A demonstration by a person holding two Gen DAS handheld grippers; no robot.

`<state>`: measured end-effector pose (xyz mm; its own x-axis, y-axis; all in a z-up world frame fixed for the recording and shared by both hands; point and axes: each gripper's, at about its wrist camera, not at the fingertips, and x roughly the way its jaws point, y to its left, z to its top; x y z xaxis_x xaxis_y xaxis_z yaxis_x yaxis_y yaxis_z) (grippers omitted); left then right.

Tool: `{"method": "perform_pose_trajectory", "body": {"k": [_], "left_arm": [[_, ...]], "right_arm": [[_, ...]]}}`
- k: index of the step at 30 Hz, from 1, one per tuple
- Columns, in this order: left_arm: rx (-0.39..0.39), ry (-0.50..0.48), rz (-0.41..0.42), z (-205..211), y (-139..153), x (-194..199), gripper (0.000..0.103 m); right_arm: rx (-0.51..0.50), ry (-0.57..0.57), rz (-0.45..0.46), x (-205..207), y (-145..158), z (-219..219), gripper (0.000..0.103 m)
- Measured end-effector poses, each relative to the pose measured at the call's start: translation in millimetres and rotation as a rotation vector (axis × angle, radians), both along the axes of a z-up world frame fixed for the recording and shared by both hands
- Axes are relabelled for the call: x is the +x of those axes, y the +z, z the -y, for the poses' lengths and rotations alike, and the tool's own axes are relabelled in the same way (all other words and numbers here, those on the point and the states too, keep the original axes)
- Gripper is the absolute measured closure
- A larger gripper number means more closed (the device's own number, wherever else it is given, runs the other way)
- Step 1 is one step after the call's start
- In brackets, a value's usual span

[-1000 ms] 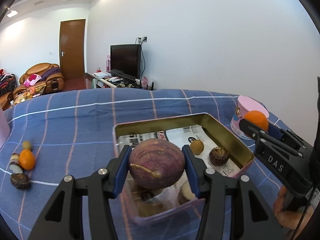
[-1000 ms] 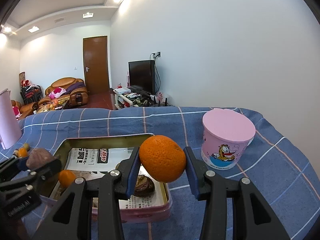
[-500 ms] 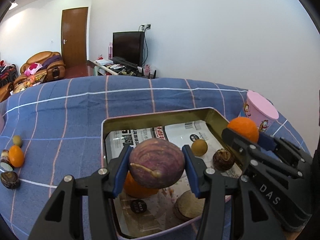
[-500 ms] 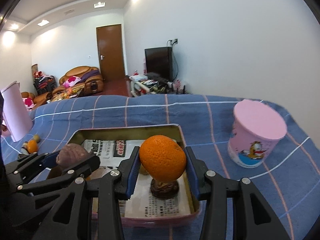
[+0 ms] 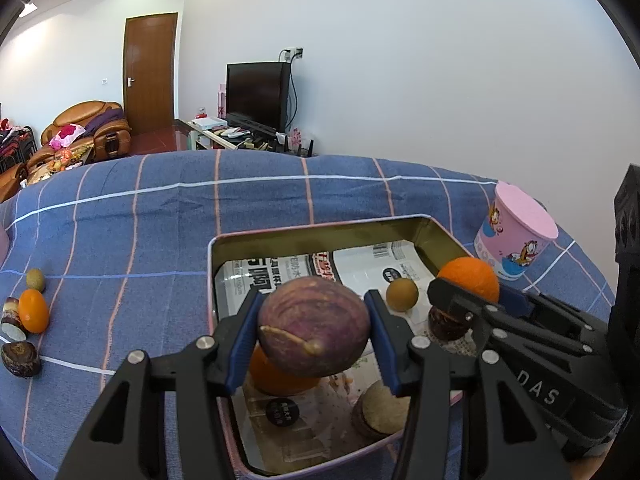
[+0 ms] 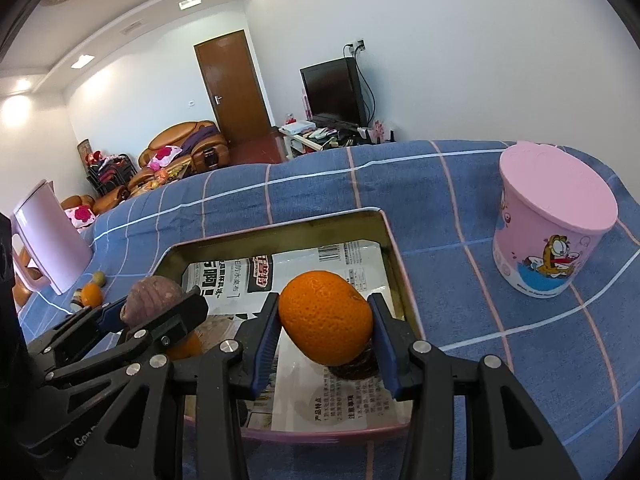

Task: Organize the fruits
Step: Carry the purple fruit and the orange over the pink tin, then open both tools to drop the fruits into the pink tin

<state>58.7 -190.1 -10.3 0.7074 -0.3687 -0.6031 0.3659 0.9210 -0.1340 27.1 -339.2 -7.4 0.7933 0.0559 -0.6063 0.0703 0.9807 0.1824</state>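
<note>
My left gripper (image 5: 314, 330) is shut on a purple passion fruit (image 5: 314, 330) and holds it above the near left part of a pink tin (image 5: 320, 234) lined with newspaper. My right gripper (image 6: 326, 318) is shut on an orange (image 6: 326, 318) and holds it above the tin's (image 6: 394, 240) right side. In the tin lie another orange (image 5: 276, 378), a small brown fruit (image 5: 402, 294), a dark chestnut-like fruit (image 5: 446, 324) and a round tan piece (image 5: 380, 408).
On the blue checked cloth to the left lie a small orange (image 5: 34, 310), a green fruit (image 5: 35, 279), a dark fruit (image 5: 20, 359) and a cut piece (image 5: 10, 318). A pink lidded cup (image 6: 554, 216) stands right of the tin. A pink jug (image 6: 50, 236) stands far left.
Both grippers have moved forward with their fruits, from the tin's near edge to over its inside. Both stay shut.
</note>
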Motion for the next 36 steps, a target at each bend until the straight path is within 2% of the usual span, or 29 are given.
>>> {"method": "perform_pose_trajectory", "body": {"k": [6, 11, 17, 20, 22, 27, 36], "left_arm": [[-0.01, 0.005, 0.003, -3.2, -0.3, 0.5, 0.048], [0.006, 0.02, 0.036, -4.7, 1.8, -4.9, 0.042], [0.01, 0.036, 0.08, -7.8, 7.2, -10.9, 0.025], [0.011, 0.051, 0.117, -10.3, 11.2, -15.1, 0.014], [0.009, 0.065, 0.145, -12.7, 13.7, -17.9, 0.003], [-0.025, 0.071, 0.173, -18.0, 18.2, -21.2, 0.0], [0.01, 0.136, 0.234, -23.9, 23.2, -25.9, 0.0]], "right_arm": [[0.033, 0.004, 0.003, -2.3, -1.7, 0.4, 0.057], [0.054, 0.007, 0.009, -5.0, -2.6, 4.6, 0.057], [0.072, 0.001, 0.029, -9.0, -0.3, 8.6, 0.057], [0.089, -0.004, 0.041, -11.4, 0.2, 10.9, 0.057], [0.111, -0.005, 0.05, -12.0, 0.6, 13.9, 0.056], [0.155, -0.006, 0.085, -16.6, 4.0, 18.9, 0.045], [-0.04, -0.168, 0.264, -42.3, 26.7, 15.8, 0.045]]}}
